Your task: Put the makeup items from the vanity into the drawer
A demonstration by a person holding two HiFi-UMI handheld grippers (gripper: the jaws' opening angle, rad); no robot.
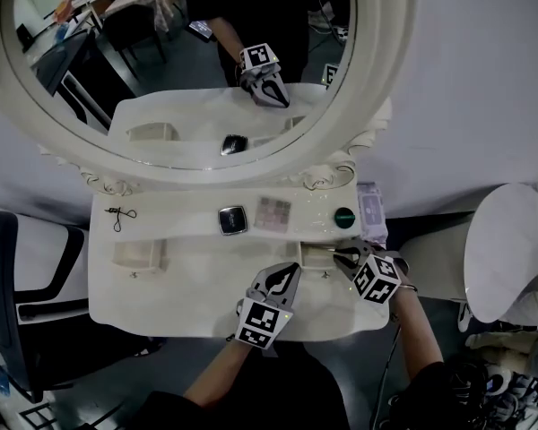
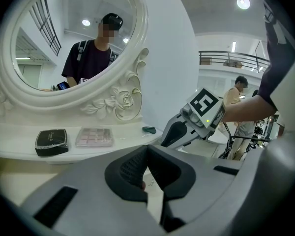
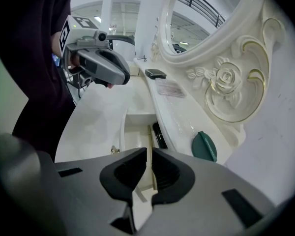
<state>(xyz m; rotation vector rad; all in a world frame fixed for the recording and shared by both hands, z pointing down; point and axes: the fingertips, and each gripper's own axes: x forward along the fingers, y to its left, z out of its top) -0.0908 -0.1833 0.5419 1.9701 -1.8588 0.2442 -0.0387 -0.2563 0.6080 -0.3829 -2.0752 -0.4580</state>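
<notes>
On the vanity shelf (image 1: 188, 215) lie an eyelash curler (image 1: 117, 215), a black compact (image 1: 232, 219), a pink eyeshadow palette (image 1: 273, 213) and a round green item (image 1: 343, 218). Below the shelf, the small right-hand drawer (image 1: 316, 251) stands open. It holds a black tube (image 3: 159, 134) and a thin pale stick (image 3: 149, 146). My right gripper (image 1: 341, 256) points down into this drawer with its jaws together but for a slit; whether they pinch the stick I cannot tell. Just left of the drawer, my left gripper (image 1: 291, 271) hovers over the tabletop, shut and empty.
A second small drawer (image 1: 139, 253) stands open at the left of the tabletop. A pale purple box (image 1: 370, 206) lies at the shelf's right end. The oval mirror (image 1: 197, 61) rises behind the shelf. A black chair (image 1: 18, 276) is at the left, a round white table (image 1: 511, 249) at the right.
</notes>
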